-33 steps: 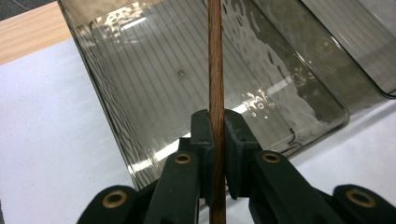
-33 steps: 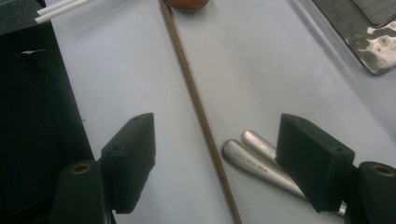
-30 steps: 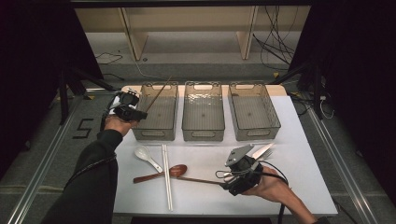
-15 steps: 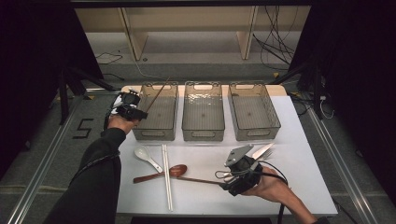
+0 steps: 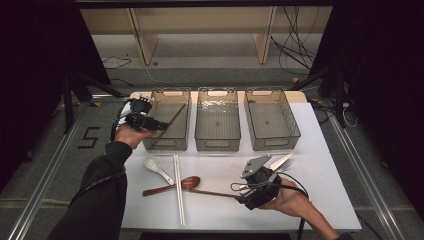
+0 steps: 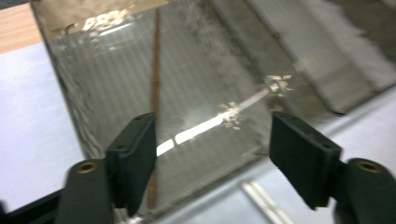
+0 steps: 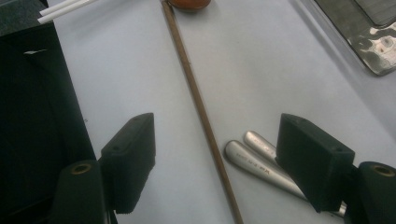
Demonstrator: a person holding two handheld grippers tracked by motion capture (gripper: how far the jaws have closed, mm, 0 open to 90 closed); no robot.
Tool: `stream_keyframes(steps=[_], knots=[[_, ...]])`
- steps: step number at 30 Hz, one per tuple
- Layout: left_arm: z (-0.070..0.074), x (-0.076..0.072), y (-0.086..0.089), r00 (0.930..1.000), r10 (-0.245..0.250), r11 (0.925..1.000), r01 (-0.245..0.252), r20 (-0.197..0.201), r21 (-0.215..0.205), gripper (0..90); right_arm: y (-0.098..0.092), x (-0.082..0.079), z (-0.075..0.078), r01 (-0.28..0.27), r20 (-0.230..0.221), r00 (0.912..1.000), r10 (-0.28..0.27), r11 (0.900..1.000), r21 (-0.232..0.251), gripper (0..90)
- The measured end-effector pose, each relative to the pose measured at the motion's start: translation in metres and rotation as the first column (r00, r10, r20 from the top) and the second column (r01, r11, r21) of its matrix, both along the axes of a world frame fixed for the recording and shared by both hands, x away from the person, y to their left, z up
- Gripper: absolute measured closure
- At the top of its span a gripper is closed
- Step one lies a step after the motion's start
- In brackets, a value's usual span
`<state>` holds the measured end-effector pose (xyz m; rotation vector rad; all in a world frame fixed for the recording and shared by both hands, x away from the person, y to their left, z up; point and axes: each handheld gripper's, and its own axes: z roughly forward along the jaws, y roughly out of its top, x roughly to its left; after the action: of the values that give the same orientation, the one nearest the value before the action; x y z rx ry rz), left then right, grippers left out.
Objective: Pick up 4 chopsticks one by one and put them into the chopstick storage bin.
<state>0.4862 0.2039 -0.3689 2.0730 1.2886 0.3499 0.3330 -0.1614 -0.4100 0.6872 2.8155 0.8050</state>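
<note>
Chopstick (image 5: 169, 125) in left bin (image 5: 186, 95); white tabletop (image 5: 320, 165), dark room.

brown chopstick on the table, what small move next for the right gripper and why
Probably lower the right gripper and close on the brown chopstick. Its jaws stand open with that stick lying between them on the table, untouched, while the left gripper has just opened, its matching chopstick now in the left bin.

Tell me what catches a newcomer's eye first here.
Three clear bins stand in a row at the far side of the white table. The left gripper hangs open over the left bin, its jaws just opened, a brown chopstick lying slanted inside. Near the front, the right gripper rests open over another brown chopstick.
</note>
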Motion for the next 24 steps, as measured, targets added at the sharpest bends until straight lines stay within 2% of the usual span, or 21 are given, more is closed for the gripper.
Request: stream_keyframes(steps=[5,7,9,17,24], knots=[[0.009,-0.028,-0.003,0.9971,-0.067,0.9970,0.069,0.034,-0.037,21.1,0.000,0.001,-0.001,-0.003,0.003,1.0000,0.003,1.000,-0.003,29.3],[0.011,-0.039,-0.005,0.9938,-0.104,0.9929,0.106,0.042,-0.054,17.2,-0.001,0.003,-0.002,-0.019,0.018,0.9997,0.020,1.000,-0.012,29.4],[0.011,-0.051,-0.008,0.9906,-0.124,0.9888,0.129,0.057,-0.076,16.1,0.000,0.003,-0.002,-0.021,0.013,0.9997,0.021,1.000,-0.014,29.5],[0.002,-0.089,-0.025,0.9758,-0.207,0.9758,0.211,0.072,-0.058,13.2,0.006,0.008,-0.007,-0.031,-0.002,0.9995,0.031,0.999,-0.035,29.5],[-0.005,-0.109,-0.033,0.9708,-0.225,0.9712,0.230,0.083,-0.062,11.1,0.009,0.011,-0.010,-0.026,-0.026,0.9994,0.024,0.998,-0.060,28.1]])
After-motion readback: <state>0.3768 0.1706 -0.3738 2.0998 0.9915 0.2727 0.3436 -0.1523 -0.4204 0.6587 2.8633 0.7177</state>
